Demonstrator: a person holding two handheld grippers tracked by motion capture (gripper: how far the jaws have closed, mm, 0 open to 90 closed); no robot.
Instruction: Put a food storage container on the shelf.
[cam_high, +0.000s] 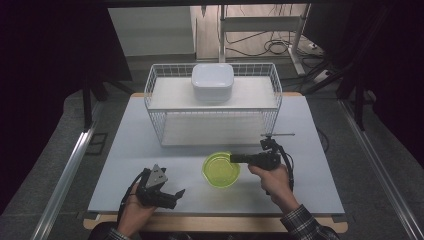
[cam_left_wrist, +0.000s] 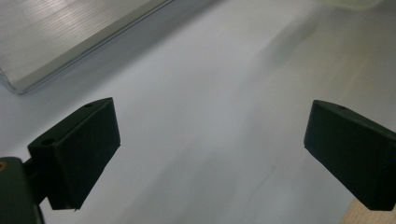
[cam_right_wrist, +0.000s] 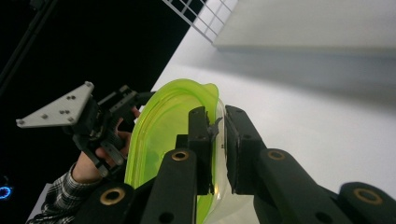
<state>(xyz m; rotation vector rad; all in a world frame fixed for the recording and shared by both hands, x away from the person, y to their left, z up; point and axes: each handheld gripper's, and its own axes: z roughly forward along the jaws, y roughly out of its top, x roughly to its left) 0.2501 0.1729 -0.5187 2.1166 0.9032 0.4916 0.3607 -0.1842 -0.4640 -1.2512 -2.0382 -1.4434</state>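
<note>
Translucent green bowl, rim pinched by right tongs.

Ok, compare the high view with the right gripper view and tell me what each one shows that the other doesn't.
High view alone: the white lidded box on top of the wire rack, and the person's right hand.

Right gripper view alone: the right hand-held gripper shut on the wall of the green container, one jaw inside it and one outside.

Both: the container, the rack, the white table, and the left hand-held gripper.
</note>
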